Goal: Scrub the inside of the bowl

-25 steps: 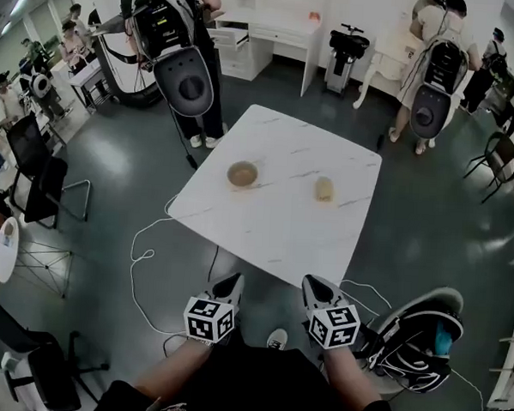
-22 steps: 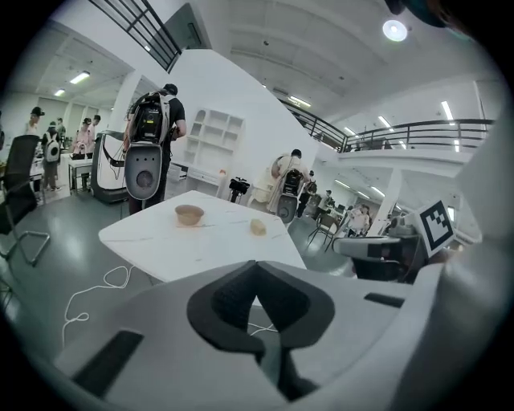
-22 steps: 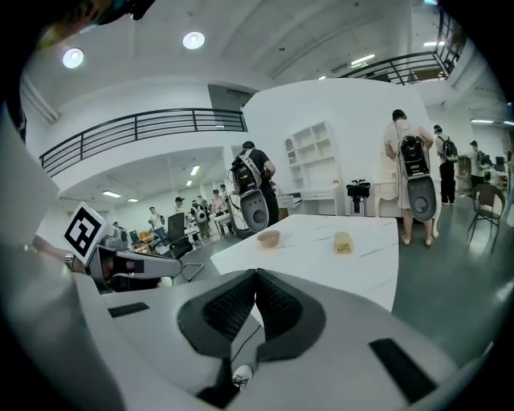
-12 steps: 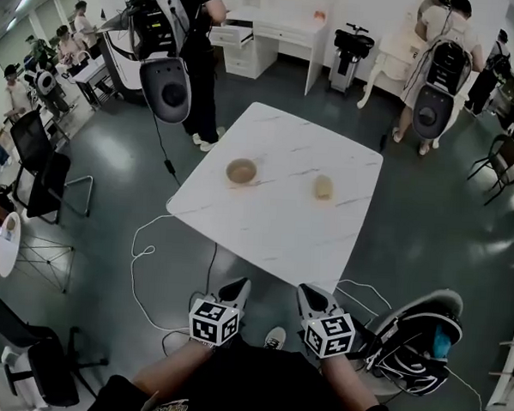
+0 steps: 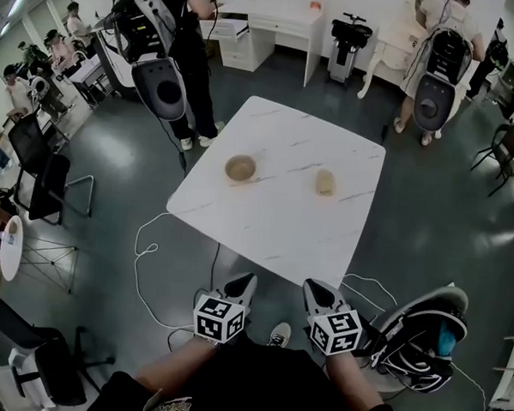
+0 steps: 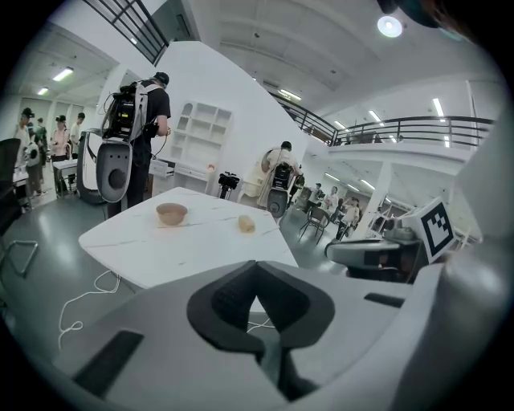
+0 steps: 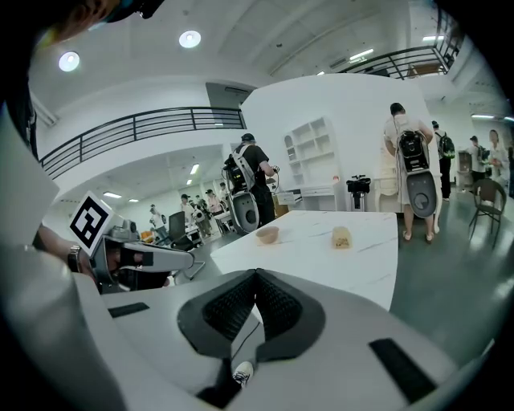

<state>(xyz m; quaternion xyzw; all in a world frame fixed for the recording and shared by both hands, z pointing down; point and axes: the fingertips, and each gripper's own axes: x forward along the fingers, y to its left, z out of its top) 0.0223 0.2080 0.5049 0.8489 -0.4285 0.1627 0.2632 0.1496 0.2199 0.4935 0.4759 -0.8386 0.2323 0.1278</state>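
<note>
**Container.** One bowl [image 5: 241, 168], tan, upright, on the white marble-patterned surface [image 5: 273, 227], in its far-left part. The interior shows a paler tan; contents cannot be made out at this range. Nothing touches it.

**Companion item.** One tan oblong pad [image 5: 325, 182], lying flat on the same surface to the right of the bowl and well apart from it.

**Left gripper** [image 5: 243, 283]. Held low before the person's body, short of the surface's near edge and pointing toward it. Jaws closed, dark ribbed pads meeting at the tips, nothing between them. Far from the bowl.

**Right gripper** [image 5: 309, 286]. Beside the left one, same attitude. Jaws closed on nothing; through the gap behind the tips only a shoe [image 5: 278, 334] and the floor show.

**Floor items.** White cable [image 5: 142, 259] looping from under the surface on the left; black bag [image 5: 422, 338] at the right, near the right gripper; black chair [image 5: 43, 181] far left.

**Change against the earlier frames.**
- The bowl and pad lie where they lay on the surface.
- Both pairs of jaws were closed then too.
- The left gripper has edged slightly toward the right one.
- The standing person wearing a grey pack [image 5: 160, 88] beyond the surface's far-left corner has shifted to the left.

**Markings.** Black-and-white square patterns on each gripper's cube [image 5: 218, 318]; these are codes, not lettering.
</note>
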